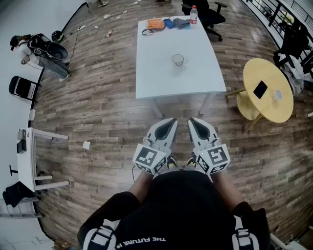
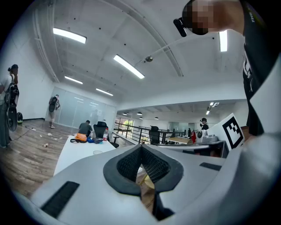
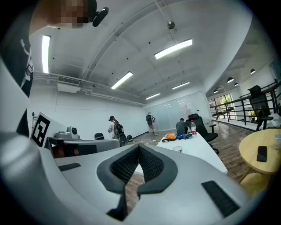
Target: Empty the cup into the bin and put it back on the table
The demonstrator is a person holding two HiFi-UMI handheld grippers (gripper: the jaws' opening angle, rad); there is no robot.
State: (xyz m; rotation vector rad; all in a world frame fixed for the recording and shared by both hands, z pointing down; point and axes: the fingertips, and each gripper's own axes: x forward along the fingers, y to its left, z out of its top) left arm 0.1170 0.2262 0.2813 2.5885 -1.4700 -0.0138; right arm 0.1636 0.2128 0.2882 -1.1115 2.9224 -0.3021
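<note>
Clear glass cup (image 1: 178, 59) is standing near the white rectangular table's (image 1: 161, 73) middle, well ahead of both jaw pairs. Left gripper (image 1: 167, 126) and right gripper (image 1: 195, 126) are hanging before the table, jaws closed, empty.

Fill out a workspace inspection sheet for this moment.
Surface: white table on a wood floor.
Job's things: clear cup upright at mid-table; bin not in view.
Clutter: orange bag and bottle at the table's far end.
Grippers: left gripper and right gripper shut, empty, side by side short of the table.
Cables: nothing seen.
Surroundings: round yellow table with a phone to the right.
</note>
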